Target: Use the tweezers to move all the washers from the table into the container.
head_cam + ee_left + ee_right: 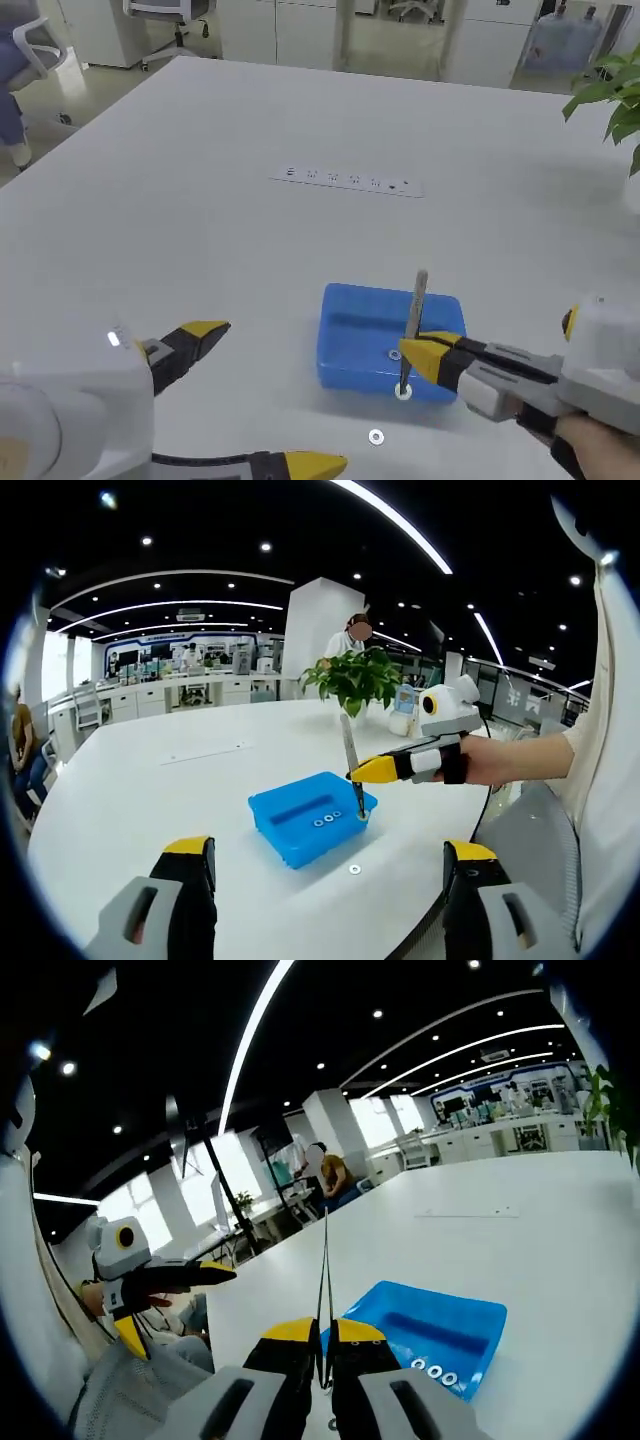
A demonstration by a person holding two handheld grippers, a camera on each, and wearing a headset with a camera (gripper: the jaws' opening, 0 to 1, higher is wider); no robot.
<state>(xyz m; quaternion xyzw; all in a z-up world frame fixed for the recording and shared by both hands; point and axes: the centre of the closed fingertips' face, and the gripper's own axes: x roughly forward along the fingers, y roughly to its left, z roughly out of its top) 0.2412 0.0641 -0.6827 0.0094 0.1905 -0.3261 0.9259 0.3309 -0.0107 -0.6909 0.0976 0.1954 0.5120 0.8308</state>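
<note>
Currently one washer [403, 392] hangs at the tweezers [417, 320] tip, right against the container [345, 372] near wall. A loose washer [376, 436] lies on the table [300, 120] just in front. The right gripper [422, 352] is clamped on the tweezers; the left gripper [262, 400] has its jaws wide apart. Risk: the washer clips the rim and drops outside.

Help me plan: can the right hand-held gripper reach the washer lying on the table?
Likely yes: the washer lies on open table near the tweezers in the right hand-held gripper, nothing between.
</note>
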